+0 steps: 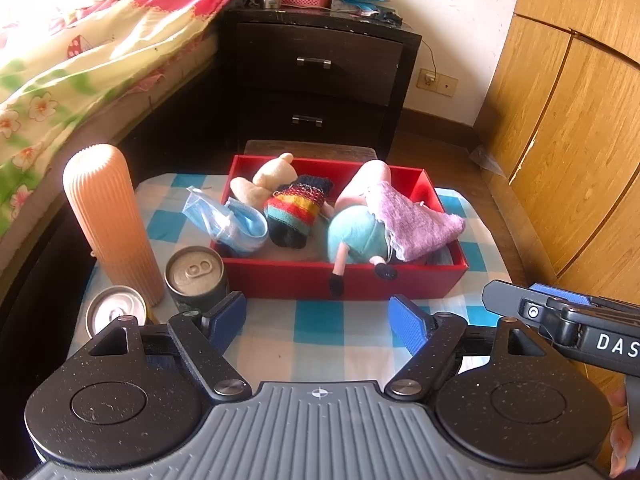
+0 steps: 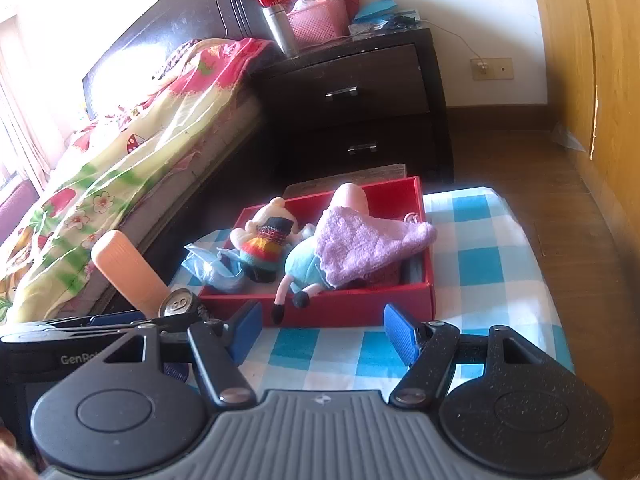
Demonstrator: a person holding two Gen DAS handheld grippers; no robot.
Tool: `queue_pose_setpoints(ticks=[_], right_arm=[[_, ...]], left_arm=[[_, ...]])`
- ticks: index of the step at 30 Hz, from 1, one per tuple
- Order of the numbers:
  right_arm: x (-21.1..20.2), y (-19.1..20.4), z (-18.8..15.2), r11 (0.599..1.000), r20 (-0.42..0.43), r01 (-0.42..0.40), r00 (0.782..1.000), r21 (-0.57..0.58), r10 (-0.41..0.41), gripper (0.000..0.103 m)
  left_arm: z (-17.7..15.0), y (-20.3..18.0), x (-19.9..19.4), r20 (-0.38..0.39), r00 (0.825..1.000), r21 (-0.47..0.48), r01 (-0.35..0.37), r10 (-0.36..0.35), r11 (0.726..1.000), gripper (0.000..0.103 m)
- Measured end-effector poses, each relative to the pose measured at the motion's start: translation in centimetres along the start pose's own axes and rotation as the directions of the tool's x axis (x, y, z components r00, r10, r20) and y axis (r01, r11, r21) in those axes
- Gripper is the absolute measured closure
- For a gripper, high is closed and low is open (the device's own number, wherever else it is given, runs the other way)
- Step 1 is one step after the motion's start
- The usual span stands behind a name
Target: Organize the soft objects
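Both grippers hang over the table's near edge, the left gripper [image 1: 318, 316] with jaws spread on nothing, the right gripper [image 2: 322, 334] likewise parted and empty. Soft things already fill the red box [image 1: 344, 278] mid-table: plush pig [image 1: 354, 236], purple cloth [image 1: 412, 220], striped doll [image 1: 294, 210]. Only the blue mask [image 1: 224, 220] droops over the box's left wall; tucking it in looks like the remaining step.
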State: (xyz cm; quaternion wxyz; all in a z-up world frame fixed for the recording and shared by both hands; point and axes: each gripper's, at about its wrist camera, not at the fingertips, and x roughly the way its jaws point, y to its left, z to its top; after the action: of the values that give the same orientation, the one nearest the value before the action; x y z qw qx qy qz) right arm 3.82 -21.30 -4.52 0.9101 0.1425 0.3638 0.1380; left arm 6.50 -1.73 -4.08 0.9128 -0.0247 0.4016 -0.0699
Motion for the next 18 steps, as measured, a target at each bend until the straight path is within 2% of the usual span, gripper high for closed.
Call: queue_pose_setpoints(ticks=[7, 18], right_arm=[[-1.2, 0.2, -1.0, 1.0, 0.018, -0.006, 1.0, -0.003, 0.006, 0.057], [-1.2, 0.9, -1.5, 0.999, 0.039, 0.031, 0.999, -0.027, -0.03, 0.057]], left_arm=[[-1.1, -0.9, -0.5, 0.006, 1.0, 0.028, -0.009, 0.009, 1.0, 0.025], [-1.3, -1.0, 0.0, -0.001, 1.0, 0.021, -0.01, 0.01, 1.0, 0.025]])
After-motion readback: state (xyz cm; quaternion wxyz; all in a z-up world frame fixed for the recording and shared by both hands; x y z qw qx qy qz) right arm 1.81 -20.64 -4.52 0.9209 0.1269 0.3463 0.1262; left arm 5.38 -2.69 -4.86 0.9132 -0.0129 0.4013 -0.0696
